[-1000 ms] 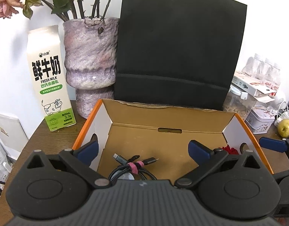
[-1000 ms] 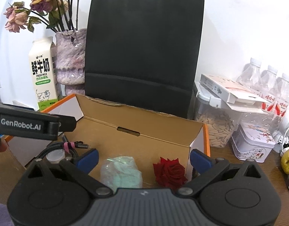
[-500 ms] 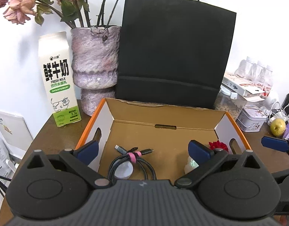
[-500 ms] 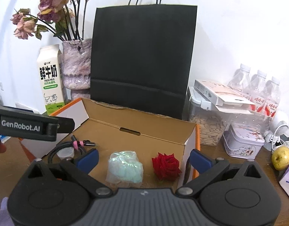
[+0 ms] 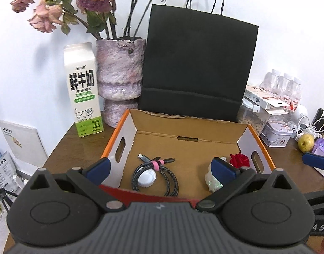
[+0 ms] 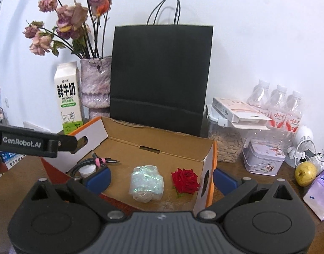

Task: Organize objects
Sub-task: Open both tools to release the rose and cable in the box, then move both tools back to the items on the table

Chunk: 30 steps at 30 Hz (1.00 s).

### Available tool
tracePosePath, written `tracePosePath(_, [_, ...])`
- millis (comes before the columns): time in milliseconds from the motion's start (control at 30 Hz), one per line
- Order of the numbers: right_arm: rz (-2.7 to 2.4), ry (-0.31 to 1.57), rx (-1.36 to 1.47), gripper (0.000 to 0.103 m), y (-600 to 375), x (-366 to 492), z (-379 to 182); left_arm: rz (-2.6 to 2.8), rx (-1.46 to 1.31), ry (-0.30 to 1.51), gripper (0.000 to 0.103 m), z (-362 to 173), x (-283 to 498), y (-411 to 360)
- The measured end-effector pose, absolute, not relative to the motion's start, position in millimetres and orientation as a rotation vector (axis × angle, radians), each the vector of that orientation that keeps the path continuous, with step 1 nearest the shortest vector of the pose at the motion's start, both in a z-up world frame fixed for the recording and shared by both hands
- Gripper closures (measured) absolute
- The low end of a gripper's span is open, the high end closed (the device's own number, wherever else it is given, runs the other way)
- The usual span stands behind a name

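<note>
An open cardboard box with orange edges [image 5: 189, 131] [image 6: 162, 146] stands on the wooden table. Inside lie a coiled black cable with a pink tie [image 5: 155, 174] [image 6: 92, 163], a white round cap [image 5: 146, 177], a pale green wrapped bundle [image 6: 146, 183] [image 5: 211, 180] and a red rose [image 6: 185, 180] [image 5: 239, 159]. My left gripper [image 5: 160, 168] is open and empty, above the box's near edge. My right gripper [image 6: 160, 178] is open and empty, above the box's near right part.
Behind the box stand a black paper bag [image 5: 195, 67], a purple vase with dried flowers [image 5: 119, 80] and a milk carton [image 5: 82, 93]. To the right are a seed jar [image 6: 227, 141], a tin [image 6: 263, 158], water bottles [image 6: 278, 103], a yellow-green fruit [image 6: 305, 170] and a tissue pack [image 6: 320, 192].
Both grippers have pulled back and up from the box, so more of the box, bag and flowers shows. The objects in the box have not moved.
</note>
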State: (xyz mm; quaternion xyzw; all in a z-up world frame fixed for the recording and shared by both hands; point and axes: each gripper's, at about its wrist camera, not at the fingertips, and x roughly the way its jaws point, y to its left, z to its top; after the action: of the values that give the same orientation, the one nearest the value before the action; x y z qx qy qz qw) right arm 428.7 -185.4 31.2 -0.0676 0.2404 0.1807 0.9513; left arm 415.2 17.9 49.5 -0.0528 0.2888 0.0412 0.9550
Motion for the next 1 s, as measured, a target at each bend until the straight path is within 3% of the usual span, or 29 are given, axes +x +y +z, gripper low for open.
tracePosePath(1000, [0.385, 0.432, -0.129, 0.0, -209.6, 276.6, 43.4, 0.103, -0.082, 0.541, 0.0, 56.8, 261.6, 25.6])
